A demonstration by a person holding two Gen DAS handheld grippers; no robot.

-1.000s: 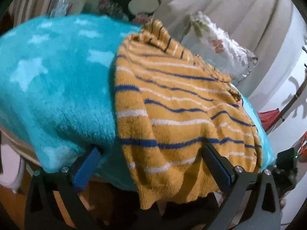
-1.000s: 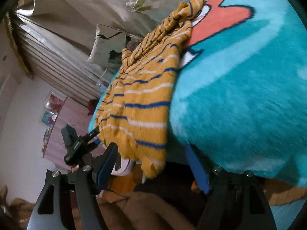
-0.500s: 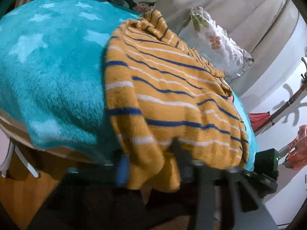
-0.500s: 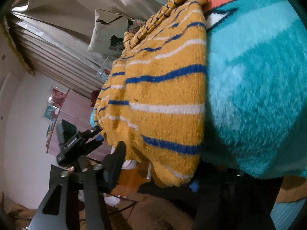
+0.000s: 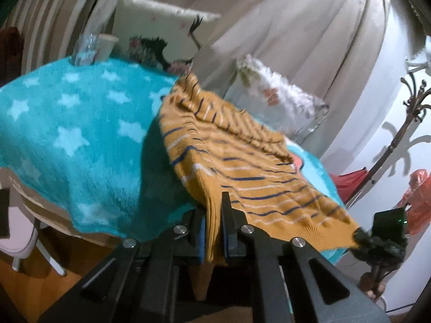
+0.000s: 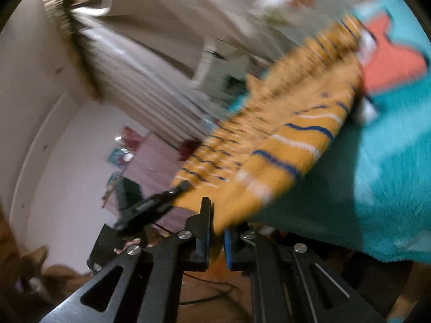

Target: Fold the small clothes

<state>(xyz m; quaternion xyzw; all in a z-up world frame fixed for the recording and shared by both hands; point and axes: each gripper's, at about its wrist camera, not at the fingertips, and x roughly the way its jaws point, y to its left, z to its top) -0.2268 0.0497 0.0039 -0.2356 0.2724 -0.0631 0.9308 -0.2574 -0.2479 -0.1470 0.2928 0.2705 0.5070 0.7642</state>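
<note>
A small mustard-yellow knit sweater (image 5: 242,167) with blue and white stripes lies on a teal star-patterned blanket (image 5: 67,123). My left gripper (image 5: 212,231) is shut on the sweater's near hem at one corner and lifts it off the blanket edge. My right gripper (image 6: 216,231) is shut on the hem at the other corner of the sweater (image 6: 282,145); this view is blurred by motion. The right gripper (image 5: 377,239) also shows at the far right of the left wrist view, and the left gripper (image 6: 161,196) shows in the right wrist view.
Two patterned cushions (image 5: 161,40) (image 5: 277,102) lean against beige curtains behind the blanket. A glass and a cup (image 5: 91,48) stand at the blanket's far left corner. A coat stand (image 5: 398,134) is at the right. A pink chair (image 5: 18,242) stands below left.
Both grippers closed from open onto the sweater's hanging hem and raised it, pulling the hem up off the blanket's front edge.
</note>
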